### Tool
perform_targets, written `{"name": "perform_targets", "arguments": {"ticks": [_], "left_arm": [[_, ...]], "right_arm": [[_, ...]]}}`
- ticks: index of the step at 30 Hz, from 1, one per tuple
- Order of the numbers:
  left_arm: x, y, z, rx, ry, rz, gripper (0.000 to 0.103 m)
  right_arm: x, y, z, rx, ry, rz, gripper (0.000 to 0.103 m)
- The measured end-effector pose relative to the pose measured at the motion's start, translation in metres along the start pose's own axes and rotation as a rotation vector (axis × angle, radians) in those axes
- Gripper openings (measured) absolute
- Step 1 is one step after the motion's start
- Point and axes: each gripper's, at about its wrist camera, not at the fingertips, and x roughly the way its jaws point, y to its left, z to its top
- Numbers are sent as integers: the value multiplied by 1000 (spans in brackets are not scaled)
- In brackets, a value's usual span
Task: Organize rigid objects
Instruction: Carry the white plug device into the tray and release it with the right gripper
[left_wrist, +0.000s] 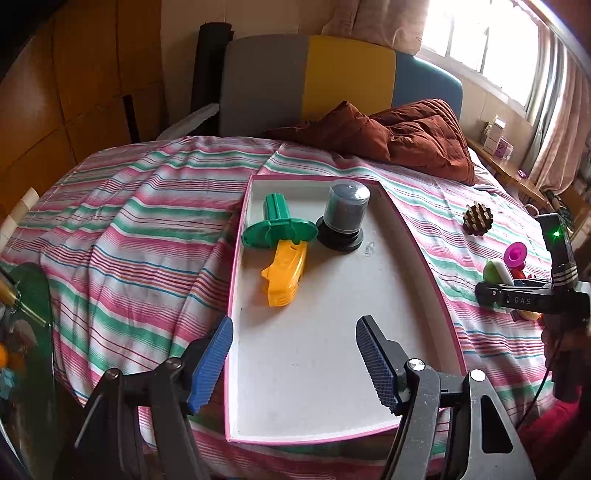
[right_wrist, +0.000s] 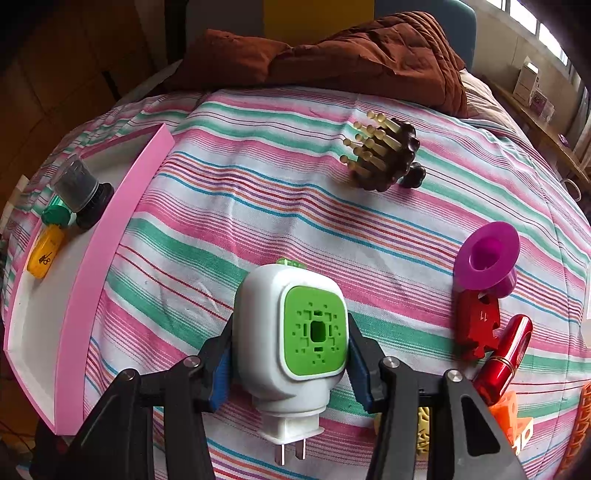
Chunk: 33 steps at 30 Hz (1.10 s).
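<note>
Right gripper (right_wrist: 290, 363) is clenched on a white plug-in device with a green face (right_wrist: 291, 332), low in the middle of the right wrist view, its blue pads pressed to both sides and its two metal prongs pointing toward the bottom edge. Left gripper (left_wrist: 295, 363) hangs released at the bottom of the left wrist view, jaws apart with nothing between them, over the near end of a pink-rimmed white tray (left_wrist: 417, 240).

Largest around them is the striped bedsheet (left_wrist: 129, 229), with a brown quilt (left_wrist: 406, 136) bunched at the top.

Only the left view shows the tray's whole floor: a green flanged piece (left_wrist: 279, 223), a yellow clip (left_wrist: 284, 275) and a grey capped cylinder (left_wrist: 345, 216) sit in its upper half.

Only the right view shows the loose pieces plainly: a brown pegged brush (right_wrist: 384, 157) upper right, a magenta flanged cup (right_wrist: 485, 260), a red flat piece (right_wrist: 478, 325) and a red lipstick tube (right_wrist: 508, 354) at right.
</note>
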Motion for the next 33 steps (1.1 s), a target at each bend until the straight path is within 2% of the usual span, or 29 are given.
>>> {"name": "perform_targets", "arguments": {"ticks": [2, 6, 9, 12, 15, 19, 24, 26, 33], "left_arm": [[-3, 6, -2, -11, -10, 6, 70], [-6, 20, -4, -46, -15, 14, 70], [-8, 30, -6, -69, -19, 16, 70], [-10, 37, -9, -87, -22, 18, 70], [-11, 43, -11, -95, -18, 18, 70], [-10, 48, -15, -108, -10, 14, 70], [-8, 53, -19, -122, 1, 9, 70], [-7, 55, -19, -124, 4, 7, 70], [-4, 56, -18, -132, 8, 2, 70]], "right_arm": [[-5, 5, 1, 6, 9, 29, 51], [-35, 34, 6, -35, -50, 116, 51], [-57, 72, 14, -123, -94, 166, 51], [-65, 119, 22, -214, -101, 238, 51], [-57, 158, 29, -284, -73, 284, 51], [-24, 196, 42, -323, -9, 273, 51], [16, 198, 65, -263, 29, 189, 52], [25, 191, 70, -231, 34, 125, 52], [24, 172, 72, -168, 30, 161, 53]]}}
